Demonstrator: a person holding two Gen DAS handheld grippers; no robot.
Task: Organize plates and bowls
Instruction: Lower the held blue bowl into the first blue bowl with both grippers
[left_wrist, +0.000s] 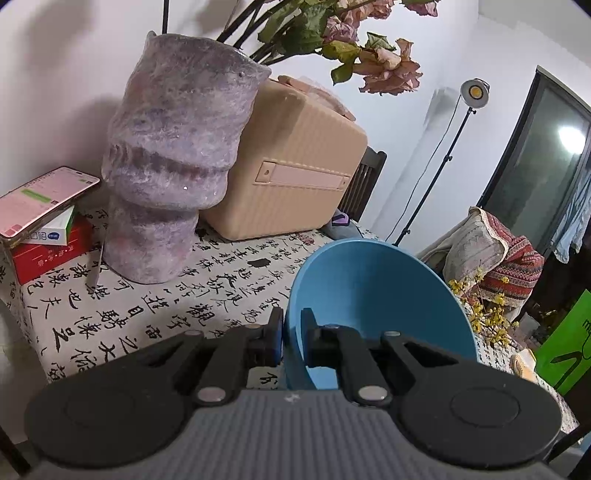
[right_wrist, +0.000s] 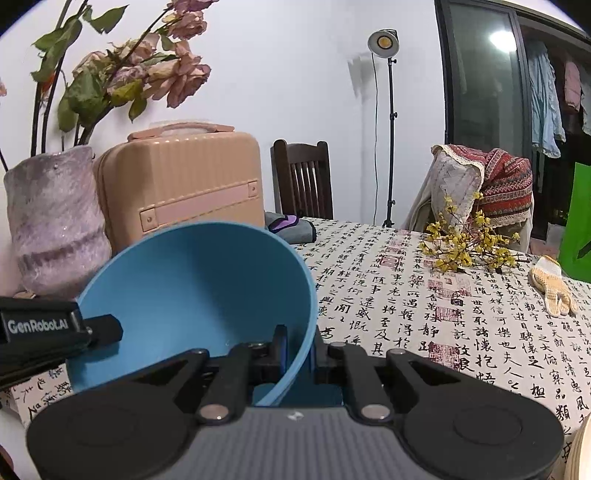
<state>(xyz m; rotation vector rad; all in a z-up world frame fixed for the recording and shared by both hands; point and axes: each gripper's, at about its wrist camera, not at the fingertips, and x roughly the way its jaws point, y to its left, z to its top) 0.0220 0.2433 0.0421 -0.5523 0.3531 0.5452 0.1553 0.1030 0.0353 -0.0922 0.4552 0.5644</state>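
A blue bowl (left_wrist: 369, 295) hangs tilted above the calligraphy-print tablecloth (left_wrist: 166, 302), its opening facing the cameras. My left gripper (left_wrist: 291, 321) is shut on the bowl's left rim, one finger outside the wall and one inside. In the right wrist view the same blue bowl (right_wrist: 192, 295) fills the lower left. My right gripper (right_wrist: 299, 339) is shut on its right rim, with the wall pinched between the pads. The left gripper (right_wrist: 107, 328) reaches in from the left edge to the opposite rim.
A furry purple vase (left_wrist: 166, 166) with dried roses and a beige suitcase (left_wrist: 291, 162) stand at the back. A phone (left_wrist: 40, 199) lies on stacked boxes. Yellow flower sprigs (right_wrist: 465, 247), a glove (right_wrist: 554, 288) and a green bag (right_wrist: 580, 229) are to the right. A dark chair (right_wrist: 303, 177) stands behind.
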